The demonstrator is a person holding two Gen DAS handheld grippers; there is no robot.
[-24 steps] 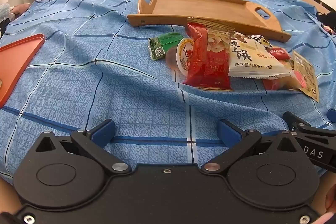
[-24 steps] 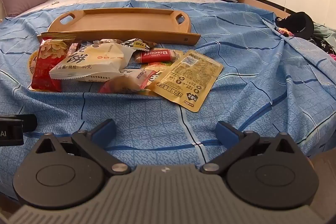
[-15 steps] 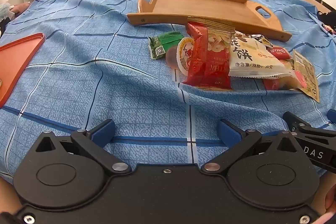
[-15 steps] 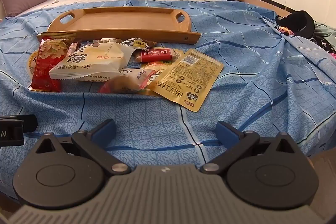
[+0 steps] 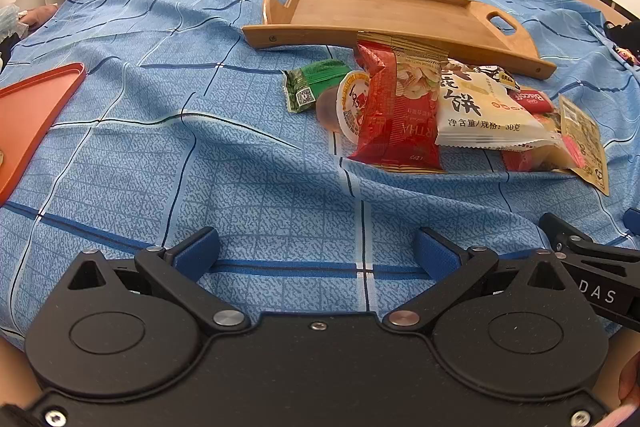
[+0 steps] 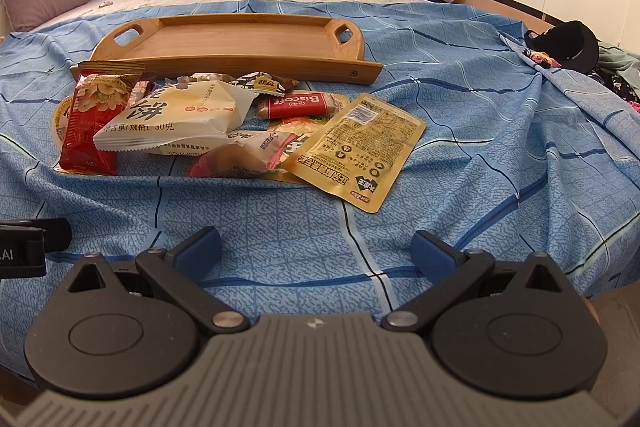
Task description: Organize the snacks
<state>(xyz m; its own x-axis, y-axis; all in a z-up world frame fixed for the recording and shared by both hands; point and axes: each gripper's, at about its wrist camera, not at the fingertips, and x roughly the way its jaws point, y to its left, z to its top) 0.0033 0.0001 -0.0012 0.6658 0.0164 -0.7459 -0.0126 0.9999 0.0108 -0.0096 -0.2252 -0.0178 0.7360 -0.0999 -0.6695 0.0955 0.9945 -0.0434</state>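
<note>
Both tools hang low over the near edge of the bed [image 6: 500, 131], aimed down at its blue checked sheet. The left hand-held gripper [image 5: 316, 253] has its blue pads spread wide with only cloth between them, and the right hand-held gripper [image 6: 316, 247] is just as wide apart and empty; that looks like a ready stance before a first pick.

The snacks [image 6: 224, 123] lie in one loose heap at the centre of the right view and centre right of the left view, overlapping each other. A red packet [image 5: 394, 111] sits on the heap's left side, a white bag [image 6: 176, 117] lies partly over it, and a gold pouch [image 6: 360, 151] lies flat at the right, nearest the right tool. A small green packet [image 5: 314, 85] lies just beside the pile.

The wooden tray [image 6: 240, 45] stands empty just behind the heap, likely the place to sort into. An orange tray [image 5: 28, 111] shows at the left edge of the left view. The overlap is the main hindrance: upper packets probably need lifting first
</note>
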